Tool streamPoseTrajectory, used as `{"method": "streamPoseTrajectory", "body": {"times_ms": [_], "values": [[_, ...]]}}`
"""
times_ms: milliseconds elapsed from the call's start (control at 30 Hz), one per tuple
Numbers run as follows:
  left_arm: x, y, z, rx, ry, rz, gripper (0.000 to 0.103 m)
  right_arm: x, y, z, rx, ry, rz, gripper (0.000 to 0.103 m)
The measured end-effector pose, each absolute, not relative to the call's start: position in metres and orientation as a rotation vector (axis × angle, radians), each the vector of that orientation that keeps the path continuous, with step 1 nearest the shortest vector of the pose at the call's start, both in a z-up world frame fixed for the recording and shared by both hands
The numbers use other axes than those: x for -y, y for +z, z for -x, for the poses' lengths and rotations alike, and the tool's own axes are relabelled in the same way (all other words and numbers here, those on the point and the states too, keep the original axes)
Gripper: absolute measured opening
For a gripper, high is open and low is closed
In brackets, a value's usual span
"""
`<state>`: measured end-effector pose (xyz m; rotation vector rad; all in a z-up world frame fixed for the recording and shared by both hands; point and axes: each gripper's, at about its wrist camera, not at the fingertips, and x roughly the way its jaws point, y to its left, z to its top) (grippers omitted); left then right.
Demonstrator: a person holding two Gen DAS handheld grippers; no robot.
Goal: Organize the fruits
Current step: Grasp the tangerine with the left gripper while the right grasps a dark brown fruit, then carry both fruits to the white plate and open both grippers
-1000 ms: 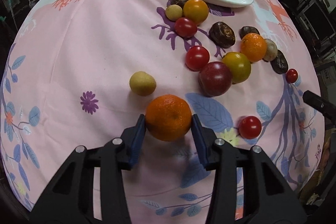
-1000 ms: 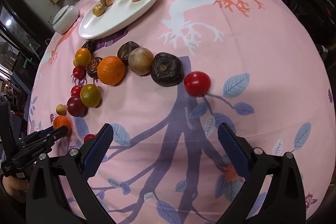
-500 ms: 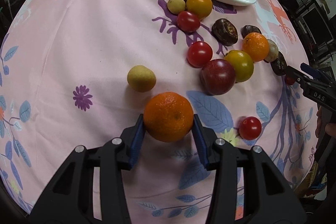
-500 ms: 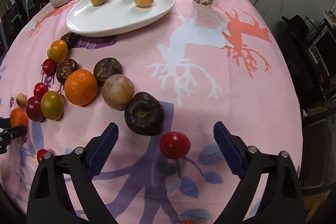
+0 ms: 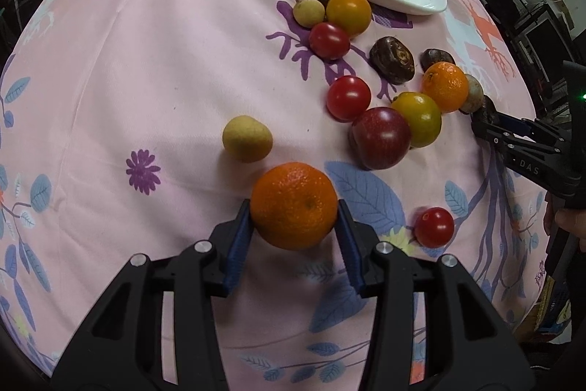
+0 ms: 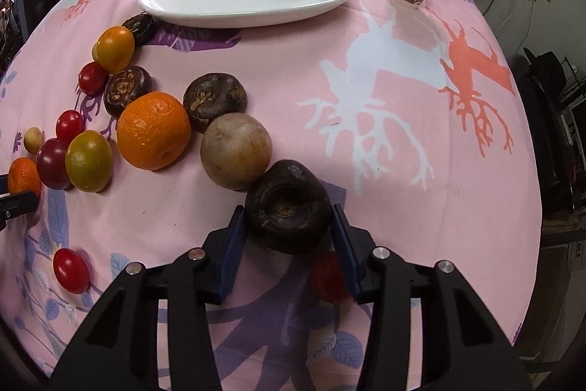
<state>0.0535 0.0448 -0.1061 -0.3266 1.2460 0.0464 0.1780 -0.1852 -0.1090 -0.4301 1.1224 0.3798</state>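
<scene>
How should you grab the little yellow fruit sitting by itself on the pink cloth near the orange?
Take the little yellow fruit across its widest middle, coming straight down from above. It is rounded and sits alone on the pink cloth, so both sides are free for the fingers. The orange held in the left gripper is close on one side, so put the fingers on the other two sides.
</scene>
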Motion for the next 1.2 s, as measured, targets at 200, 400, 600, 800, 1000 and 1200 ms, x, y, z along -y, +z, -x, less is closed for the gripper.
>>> {"method": "streamPoseTrajectory", "body": {"times_ms": [200,400,600,800,1000,1200], "values": [[-0.046,-0.105,-0.054,-1.256,0.045,0.334,0.044,0.197,-0.094,-0.169,-1.119,0.381,0.341,0.046],[-0.05,-0.097,-0.051,-1.249,0.053,0.342,0.044,0.208,-0.081,-0.155,-1.135,0.402,0.246,0.046],[-0.053,-0.068,-0.055,-1.173,0.039,0.308,0.044,0.218,-0.064,-0.152,-1.146,0.44,0.112,0.046],[-0.056,-0.038,-0.077,-1.108,0.016,0.3,0.044,0.214,-0.036,-0.159,-1.109,0.484,0.034,0.046],[-0.061,-0.009,-0.121,-1.04,0.0,0.292,0.044,0.199,-0.006,-0.179,-1.046,0.526,-0.001,0.046],[-0.059,0.004,-0.163,-0.998,-0.017,0.276,0.044,0.176,0.01,-0.208,-0.998,0.559,-0.013,0.047]]}}
